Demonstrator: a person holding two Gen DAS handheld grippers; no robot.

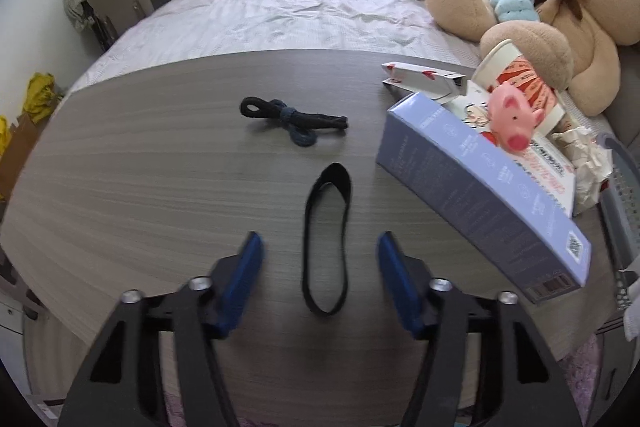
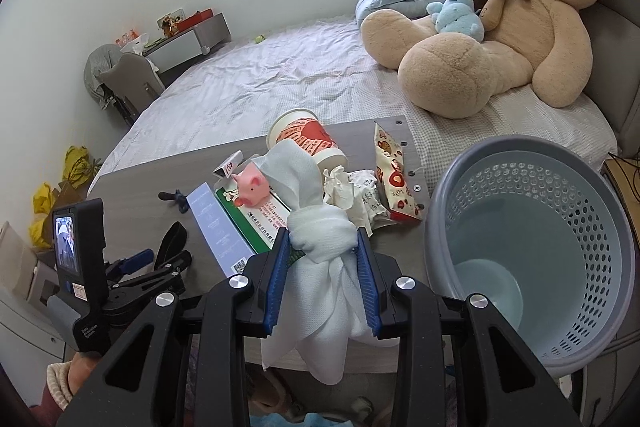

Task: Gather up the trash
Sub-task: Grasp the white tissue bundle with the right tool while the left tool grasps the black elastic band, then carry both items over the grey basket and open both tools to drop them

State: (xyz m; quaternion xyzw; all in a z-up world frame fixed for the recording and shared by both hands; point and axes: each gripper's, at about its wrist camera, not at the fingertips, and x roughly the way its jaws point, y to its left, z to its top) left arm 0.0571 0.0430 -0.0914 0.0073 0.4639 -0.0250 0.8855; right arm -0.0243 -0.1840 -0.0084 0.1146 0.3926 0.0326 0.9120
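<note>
My right gripper [image 2: 323, 247] is shut on a knotted white cloth [image 2: 324, 231] and holds it above the table's near edge, left of the empty grey-blue basket [image 2: 536, 251]. Behind it lie a paper cup [image 2: 306, 139], crumpled paper [image 2: 352, 191], a snack wrapper [image 2: 396, 179], a pink pig toy [image 2: 250, 187] and a light blue box [image 2: 216, 227]. My left gripper [image 1: 320, 255] is open and empty, its fingers either side of a black strap loop [image 1: 326, 239] on the table. A knotted dark cord [image 1: 292, 119] lies beyond it.
The grey wooden table [image 1: 140, 187] stands against a bed [image 1: 280, 11] with a big teddy bear [image 2: 500, 27] and blue bedding. The box [image 1: 480, 195], the cup [image 1: 516, 75] and the pig toy [image 1: 514, 119] crowd the table's right side in the left wrist view.
</note>
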